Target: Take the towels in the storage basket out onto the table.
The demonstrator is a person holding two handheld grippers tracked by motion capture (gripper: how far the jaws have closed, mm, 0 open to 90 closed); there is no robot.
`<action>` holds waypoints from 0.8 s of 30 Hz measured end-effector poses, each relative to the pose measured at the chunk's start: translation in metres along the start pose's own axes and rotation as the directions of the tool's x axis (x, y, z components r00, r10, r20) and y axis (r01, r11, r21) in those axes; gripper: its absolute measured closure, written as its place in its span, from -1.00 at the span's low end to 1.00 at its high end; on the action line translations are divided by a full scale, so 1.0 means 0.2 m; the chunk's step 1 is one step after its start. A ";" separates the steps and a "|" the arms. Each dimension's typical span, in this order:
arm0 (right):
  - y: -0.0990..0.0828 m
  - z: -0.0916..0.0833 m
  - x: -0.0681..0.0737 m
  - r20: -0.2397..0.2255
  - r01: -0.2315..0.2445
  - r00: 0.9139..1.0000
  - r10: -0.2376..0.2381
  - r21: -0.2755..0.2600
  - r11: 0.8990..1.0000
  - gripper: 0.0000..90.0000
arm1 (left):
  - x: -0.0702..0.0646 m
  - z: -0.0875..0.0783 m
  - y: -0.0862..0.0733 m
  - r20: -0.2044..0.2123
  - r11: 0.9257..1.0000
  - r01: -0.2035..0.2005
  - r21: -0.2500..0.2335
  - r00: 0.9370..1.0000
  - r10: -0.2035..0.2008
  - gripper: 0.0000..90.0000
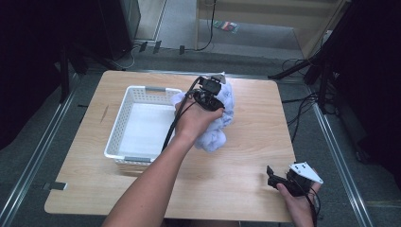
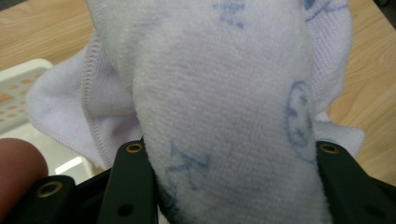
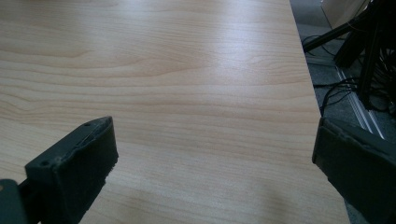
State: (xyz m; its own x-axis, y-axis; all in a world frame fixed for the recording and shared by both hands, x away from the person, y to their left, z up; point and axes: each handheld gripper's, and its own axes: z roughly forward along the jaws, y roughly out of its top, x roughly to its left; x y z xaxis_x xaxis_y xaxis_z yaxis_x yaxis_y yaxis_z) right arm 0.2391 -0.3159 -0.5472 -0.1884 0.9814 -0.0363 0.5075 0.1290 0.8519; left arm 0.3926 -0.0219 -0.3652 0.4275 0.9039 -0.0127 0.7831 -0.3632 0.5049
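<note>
Pinching a thick fold of a pale lilac towel [image 1: 222, 120], the left tool [image 1: 209, 93] holds it bunched above the middle of the tabletop [image 1: 246, 165], just beside the right rim of a white slotted basket [image 1: 118, 130]. In the left gripper view the towel [image 2: 224, 116] bulges up between both black jaws, its faint blue print and a stitched hem showing, with a corner of the basket [image 2: 16, 88] at the left edge and wood grain behind. Part of the cloth hangs down to the tabletop on the basket's right side, and a small flap lies against the basket's upper right corner. The basket's inside looks bare and white. A black cable runs from the left tool down along the forearm, crossing the basket's right wall.

The right tool [image 1: 279, 182] rests near the tabletop's front right corner, well apart from the towel, its jaws spread wide with bare wood [image 3: 187, 93] between them. Beyond the right edge, black stands and loose cables [image 3: 345, 70] crowd the grey floor
</note>
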 end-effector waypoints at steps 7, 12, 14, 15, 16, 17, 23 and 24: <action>0.00 0.00 0.00 0.001 -0.004 1.000 0.004 0.001 1.000 -1.00 | -0.08 0.10 -0.02 0.028 1.000 -0.019 0.016 0.999 0.019 0.19; 0.00 0.00 0.00 0.000 -0.002 1.000 0.002 0.000 1.000 -1.00 | -0.13 0.21 -0.06 0.047 0.999 -0.023 0.037 0.999 0.021 0.18; 0.00 0.00 0.00 -0.001 -0.002 1.000 0.002 -0.001 1.000 -1.00 | -0.13 0.24 -0.07 0.054 0.999 -0.030 0.039 0.998 0.028 0.18; 0.00 0.00 0.00 -0.001 -0.002 1.000 0.002 -0.001 1.000 -1.00 | -0.13 0.24 -0.07 0.054 0.999 -0.030 0.039 0.998 0.028 0.18; 0.00 0.00 0.00 -0.002 -0.002 1.000 0.002 -0.002 1.000 -1.00 | -0.14 0.26 -0.08 0.060 0.999 -0.029 0.039 0.998 0.027 0.18; 0.00 0.00 0.00 -0.002 -0.005 1.000 0.005 0.000 1.000 -1.00 | -0.14 0.29 -0.09 0.070 0.999 -0.023 0.042 0.997 0.020 0.17; 0.00 0.00 0.00 -0.001 -0.003 1.000 0.003 -0.002 1.000 -1.00 | -0.15 0.38 -0.14 0.076 0.998 -0.020 0.053 0.997 0.016 0.16; 0.00 0.00 0.00 -0.002 -0.004 1.000 0.004 -0.002 1.000 -1.00 | -0.15 0.41 -0.16 0.081 0.998 -0.014 0.059 0.997 0.009 0.15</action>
State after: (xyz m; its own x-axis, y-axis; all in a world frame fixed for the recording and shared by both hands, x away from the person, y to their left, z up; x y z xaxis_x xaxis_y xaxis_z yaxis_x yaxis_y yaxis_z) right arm 0.2392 -0.3153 -0.5473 -0.1885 0.9816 -0.0319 0.5067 0.1250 0.8530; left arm 0.3913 -0.0557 -0.4517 0.4696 0.8794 -0.0779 0.8022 -0.3882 0.4536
